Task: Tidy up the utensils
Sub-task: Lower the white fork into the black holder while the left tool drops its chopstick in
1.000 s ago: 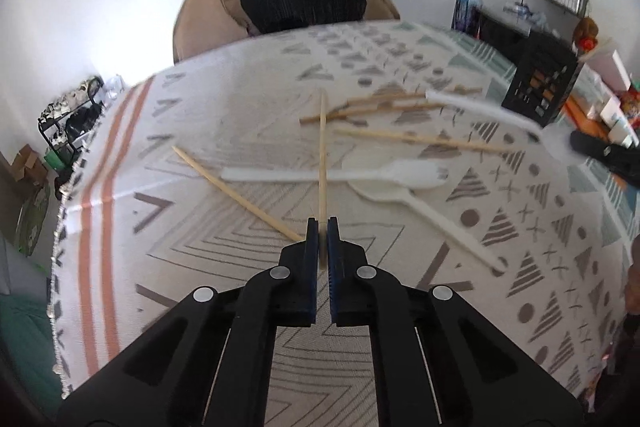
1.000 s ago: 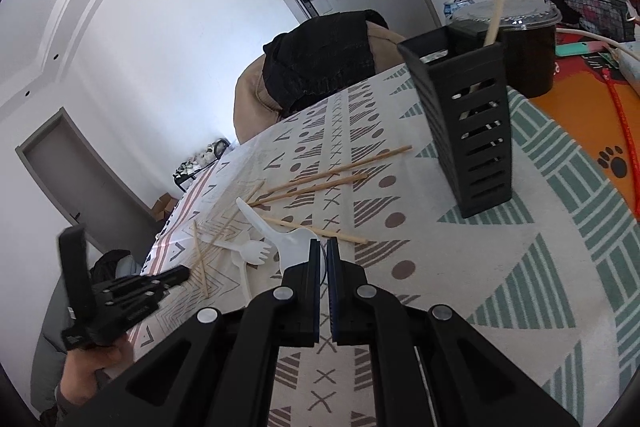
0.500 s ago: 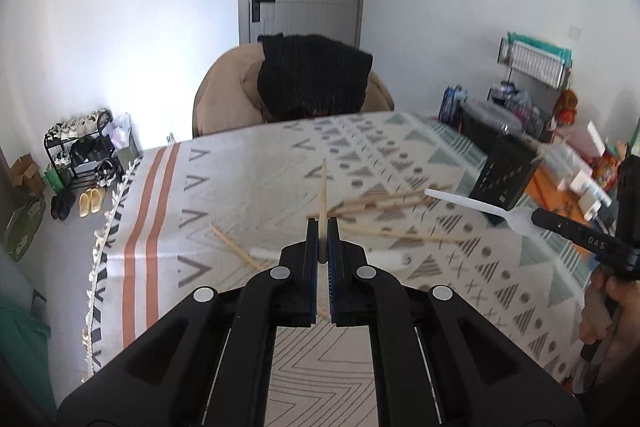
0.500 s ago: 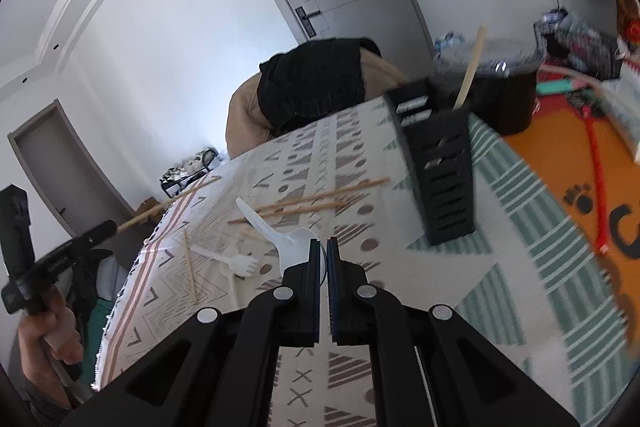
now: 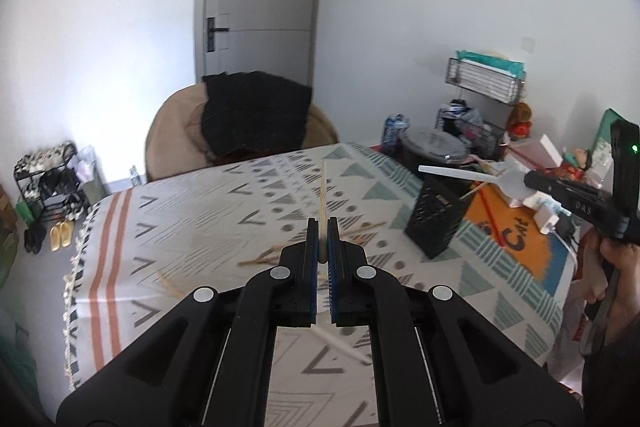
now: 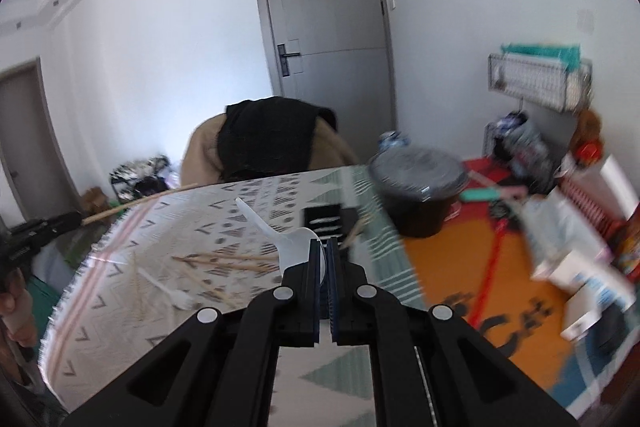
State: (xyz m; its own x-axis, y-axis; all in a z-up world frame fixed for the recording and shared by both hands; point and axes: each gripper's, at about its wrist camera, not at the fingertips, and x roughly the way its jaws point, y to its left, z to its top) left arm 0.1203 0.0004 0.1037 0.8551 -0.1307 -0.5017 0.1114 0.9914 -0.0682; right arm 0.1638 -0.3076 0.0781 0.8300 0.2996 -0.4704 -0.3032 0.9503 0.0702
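Note:
My left gripper (image 5: 320,233) is shut on a wooden chopstick (image 5: 322,195) that points forward, held above the patterned tablecloth (image 5: 200,227). My right gripper (image 6: 323,253) is shut on the bowl of a white plastic spoon (image 6: 280,239), handle pointing up and left; it also shows in the left wrist view (image 5: 472,177). The black slotted utensil holder (image 5: 434,219) stands at the table's right side with a chopstick in it. More chopsticks (image 6: 224,261) and a white fork (image 6: 168,289) lie on the cloth.
A brown chair with black clothing (image 5: 252,123) stands behind the table. A dark lidded bin (image 6: 420,183) and clutter on an orange mat (image 6: 500,287) are to the right. A shoe rack (image 5: 48,183) stands at the left wall.
Both grippers have lifted up and away from the table with their utensils. The right gripper has moved above and near the black holder. The views now tilt toward the door.

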